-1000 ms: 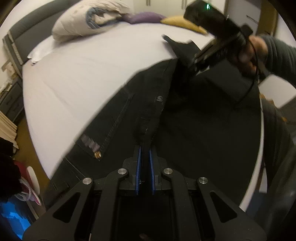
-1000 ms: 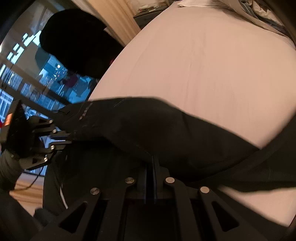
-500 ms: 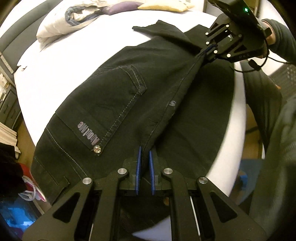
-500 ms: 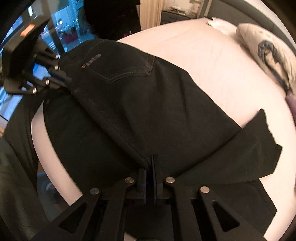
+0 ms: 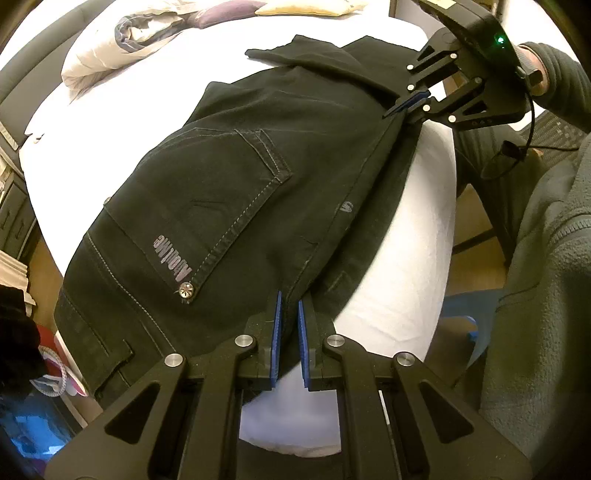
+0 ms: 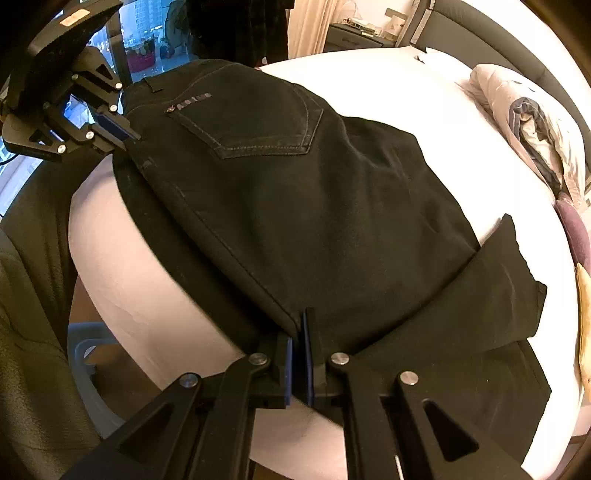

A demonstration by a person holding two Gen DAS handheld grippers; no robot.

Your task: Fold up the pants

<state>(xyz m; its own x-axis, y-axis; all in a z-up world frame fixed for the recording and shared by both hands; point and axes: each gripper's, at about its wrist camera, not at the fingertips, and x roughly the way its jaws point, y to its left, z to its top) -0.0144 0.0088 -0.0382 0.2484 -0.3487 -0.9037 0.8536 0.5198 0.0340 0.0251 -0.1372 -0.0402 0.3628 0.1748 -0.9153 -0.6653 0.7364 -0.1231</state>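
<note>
- We are viewing black pants [image 5: 258, 177] lying on a white bed [image 5: 122, 107], folded lengthwise with one back pocket [image 5: 221, 192] facing up and the lower leg doubled back across the top.
- We are closing the left hand-held gripper [image 5: 289, 306] to a narrow gap around the pants' near edge close to the waistband; fabric is passing between its blue pads [image 5: 276, 332].
- We are seeing the same left hand-held gripper [image 6: 122, 133] in the right wrist view, its tips touching the waistband corner of the pants [image 6: 295, 229].
- We are pressing the right hand-held gripper [image 6: 298, 325] nearly together on the folded edge farther down the leg.
- We are seeing that right hand-held gripper [image 5: 408, 105] in the left wrist view, its tips meeting the same long edge; a green light is glowing on its body.
- We are noting a rumpled duvet [image 5: 118, 40] and cushions [image 5: 225, 11] lying at the bed's far end, well apart from the pants.
</note>
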